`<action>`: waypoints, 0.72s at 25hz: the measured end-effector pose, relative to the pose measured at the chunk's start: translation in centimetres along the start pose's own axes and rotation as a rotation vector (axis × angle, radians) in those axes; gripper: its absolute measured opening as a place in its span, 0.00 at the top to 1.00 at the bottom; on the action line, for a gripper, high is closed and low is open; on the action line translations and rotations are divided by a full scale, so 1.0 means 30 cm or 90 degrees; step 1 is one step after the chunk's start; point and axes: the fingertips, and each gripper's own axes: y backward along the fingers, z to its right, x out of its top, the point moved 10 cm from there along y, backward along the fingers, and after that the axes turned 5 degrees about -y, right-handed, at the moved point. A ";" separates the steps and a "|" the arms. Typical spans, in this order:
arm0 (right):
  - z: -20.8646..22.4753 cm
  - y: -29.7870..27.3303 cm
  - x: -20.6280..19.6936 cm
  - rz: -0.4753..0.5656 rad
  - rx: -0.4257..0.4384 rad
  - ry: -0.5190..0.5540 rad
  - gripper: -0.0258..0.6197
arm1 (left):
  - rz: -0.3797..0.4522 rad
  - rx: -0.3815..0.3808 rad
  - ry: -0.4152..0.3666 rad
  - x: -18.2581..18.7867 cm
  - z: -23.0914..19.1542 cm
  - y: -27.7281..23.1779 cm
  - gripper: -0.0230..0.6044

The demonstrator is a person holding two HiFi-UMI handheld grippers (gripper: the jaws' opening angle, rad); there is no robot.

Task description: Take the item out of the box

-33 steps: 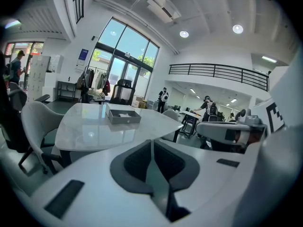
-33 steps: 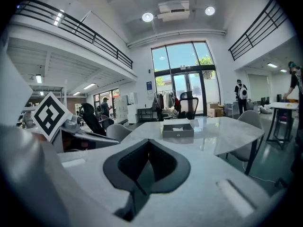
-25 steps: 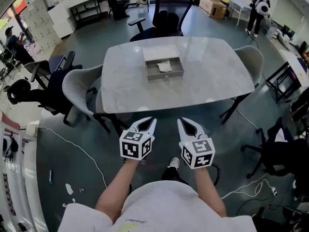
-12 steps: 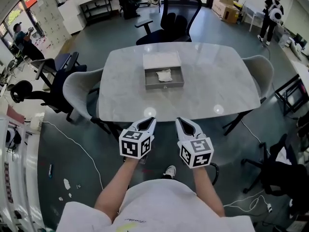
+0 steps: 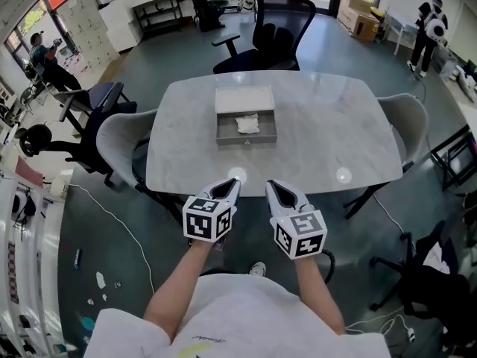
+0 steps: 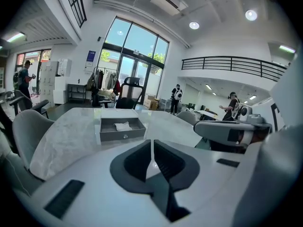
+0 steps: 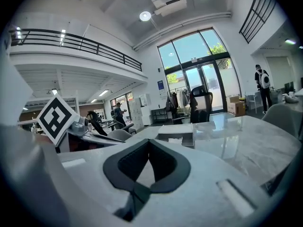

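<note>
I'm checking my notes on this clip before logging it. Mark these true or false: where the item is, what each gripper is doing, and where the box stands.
1. The white item lies inside the box. True.
2. The left gripper holds the white item. False: its fingers are together on nothing, and it is well short of the box.
3. The box stands on the table. True.
4. The right gripper has its fingers wide apart. False: they are together, with nothing between them.
</note>
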 end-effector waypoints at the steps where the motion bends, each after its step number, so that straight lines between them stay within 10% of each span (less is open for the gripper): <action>1: 0.011 0.002 0.005 0.005 0.003 -0.001 0.95 | 0.001 0.000 -0.002 0.008 0.006 -0.010 0.92; 18: 0.133 -0.087 0.017 -0.015 0.026 0.018 0.95 | 0.001 0.006 -0.013 0.077 -0.052 -0.172 0.92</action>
